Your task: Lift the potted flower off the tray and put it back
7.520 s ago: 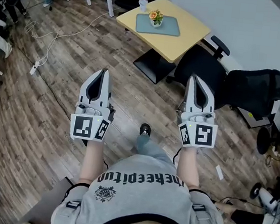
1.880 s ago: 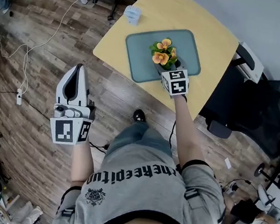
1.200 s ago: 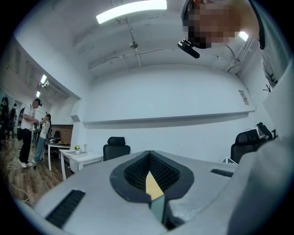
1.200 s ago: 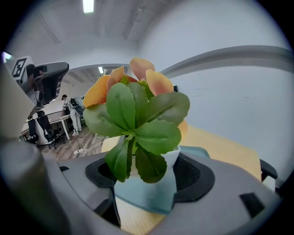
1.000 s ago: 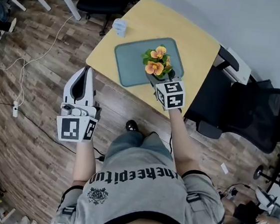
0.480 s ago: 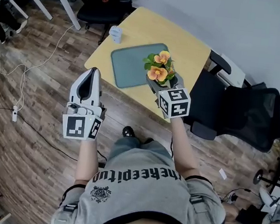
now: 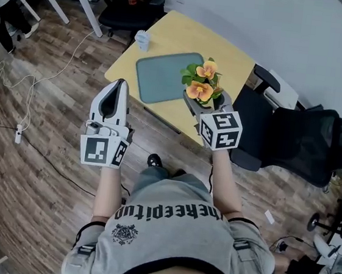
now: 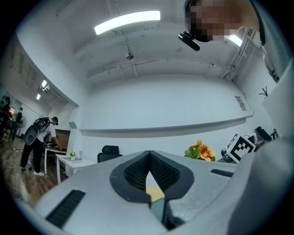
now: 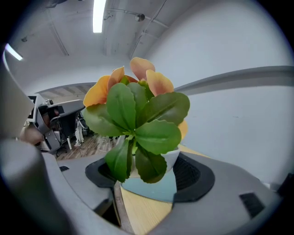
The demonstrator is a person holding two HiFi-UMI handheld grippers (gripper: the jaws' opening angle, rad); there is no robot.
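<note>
The left gripper (image 7: 117, 91) hangs over the floor (image 7: 50, 119), just before the table's (image 7: 189, 34) near edge, with its jaws pressed together on nothing. The right gripper (image 7: 207, 102) pinches the potted flower (image 7: 202, 85) upright above the table's near right edge, clear of the tray (image 7: 156, 76). A black chair (image 7: 305, 139) stands beyond that edge.

From the head we are looking steeply down from well above onto the table (image 7: 185, 37) and tray (image 7: 156, 76). Riding the left gripper (image 7: 121, 85), we are facing outward and up toward the ceiling (image 8: 138, 50), catching the potted flower (image 8: 200, 151) at far right. Riding the right gripper (image 7: 207, 102), we are seeing that same flower very close, tray beneath.
</note>
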